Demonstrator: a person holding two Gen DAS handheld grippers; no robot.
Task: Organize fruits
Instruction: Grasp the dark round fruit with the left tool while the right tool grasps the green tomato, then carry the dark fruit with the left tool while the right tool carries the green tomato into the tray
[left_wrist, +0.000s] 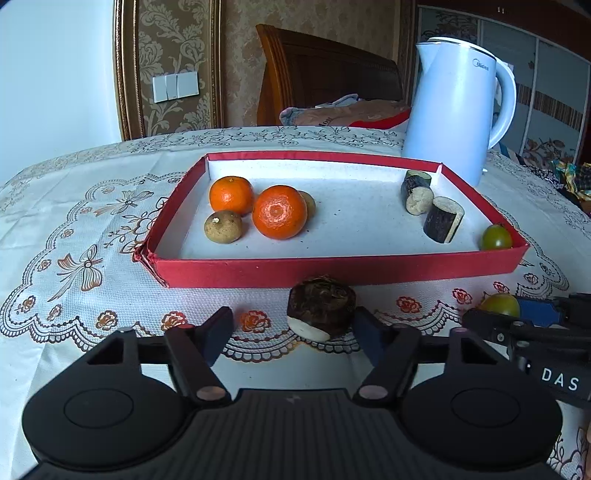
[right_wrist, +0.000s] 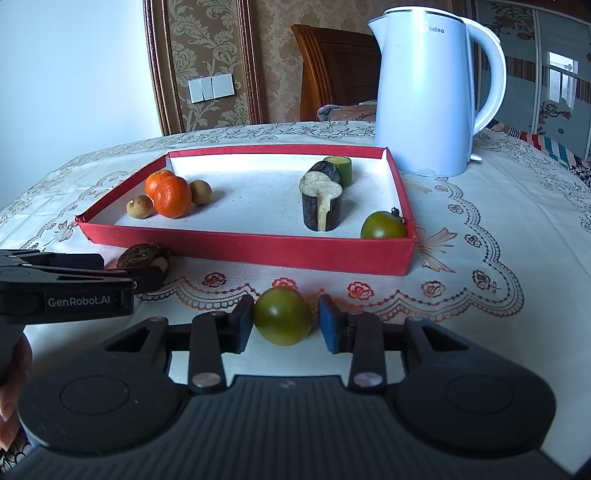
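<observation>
A dark brown chunk with a pale cut face lies on the tablecloth in front of the red box. My left gripper is open around it: the right finger is close beside it, the left finger well clear. A green tomato rests on the cloth between the pads of my right gripper. The left pad touches it and a thin gap shows at the right pad. In the box lie two oranges, small brown fruits, dark cut pieces and another green tomato.
A white kettle stands behind the box's far right corner. The two grippers sit side by side at the table's near edge, the left one's fingers just left of the right one. A person's hand shows at the lower left.
</observation>
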